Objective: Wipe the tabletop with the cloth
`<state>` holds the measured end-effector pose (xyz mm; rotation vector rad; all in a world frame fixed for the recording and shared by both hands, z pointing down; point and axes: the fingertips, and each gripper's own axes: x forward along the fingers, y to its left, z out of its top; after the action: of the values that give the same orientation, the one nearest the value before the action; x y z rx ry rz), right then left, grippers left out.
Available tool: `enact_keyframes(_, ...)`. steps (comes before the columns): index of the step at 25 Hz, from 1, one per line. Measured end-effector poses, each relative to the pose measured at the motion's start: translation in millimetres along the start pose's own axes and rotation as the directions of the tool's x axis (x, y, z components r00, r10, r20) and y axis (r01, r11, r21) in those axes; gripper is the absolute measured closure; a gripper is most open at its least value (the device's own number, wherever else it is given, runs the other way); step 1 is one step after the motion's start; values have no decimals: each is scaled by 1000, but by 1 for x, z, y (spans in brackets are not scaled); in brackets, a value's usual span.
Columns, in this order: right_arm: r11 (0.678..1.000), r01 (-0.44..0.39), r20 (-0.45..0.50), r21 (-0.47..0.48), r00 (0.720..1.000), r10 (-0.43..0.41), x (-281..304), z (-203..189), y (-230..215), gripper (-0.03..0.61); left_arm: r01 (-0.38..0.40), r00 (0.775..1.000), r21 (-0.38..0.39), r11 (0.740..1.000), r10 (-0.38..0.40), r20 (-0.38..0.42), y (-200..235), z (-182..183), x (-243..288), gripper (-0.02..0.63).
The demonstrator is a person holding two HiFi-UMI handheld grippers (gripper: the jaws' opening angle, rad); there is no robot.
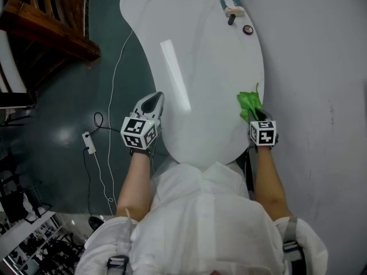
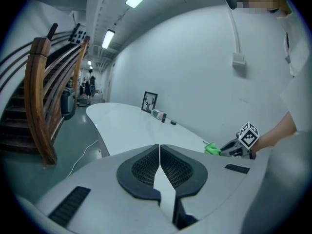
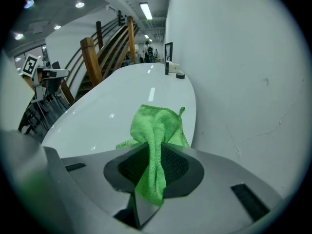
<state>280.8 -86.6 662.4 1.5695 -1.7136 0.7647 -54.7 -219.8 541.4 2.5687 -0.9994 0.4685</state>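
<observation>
White tabletop (image 1: 195, 50) fills centre frame, wall along its right. Right gripper (image 1: 258, 118) is clamped on the green cloth (image 1: 249, 103) at the table's lower-right edge, with the cloth bunched ahead of the jaws. Left gripper (image 1: 153, 101) has its jaws together and empty, lower left. Most of the surface lies up-frame and left of the cloth.

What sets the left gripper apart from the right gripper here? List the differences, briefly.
1. The left gripper has its jaws shut on nothing; the right gripper is shut on the green cloth.
2. The left gripper is at the left edge of the tabletop; the right gripper is at its right edge, next to the wall.

Shared: both are at the near end of the tabletop, point forward along it, and carry a marker cube.
</observation>
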Motion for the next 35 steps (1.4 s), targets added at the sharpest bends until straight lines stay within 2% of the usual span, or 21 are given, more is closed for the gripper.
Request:
enact_keyframes(10, 993, 86, -25, 82, 996, -85, -21, -29, -2, 506, 47, 998, 13, 999, -47, -33, -1, -20, -19, 595)
enact_keyframes(22, 983, 115, -22, 142, 993, -113, -41, -57, 51, 506, 121, 991, 31, 992, -119, -66, 3, -49, -48, 595)
enact_keyframes(30, 989, 51, -18, 138, 999, -49, -41, -49, 109, 506, 127, 990, 24, 992, -125, -67, 1, -54, -60, 595)
enact_keyframes(35, 994, -41, -16, 100, 999, 43, -33, -45, 152, 506, 105, 993, 15, 994, -104, -61, -8, -65, -70, 595)
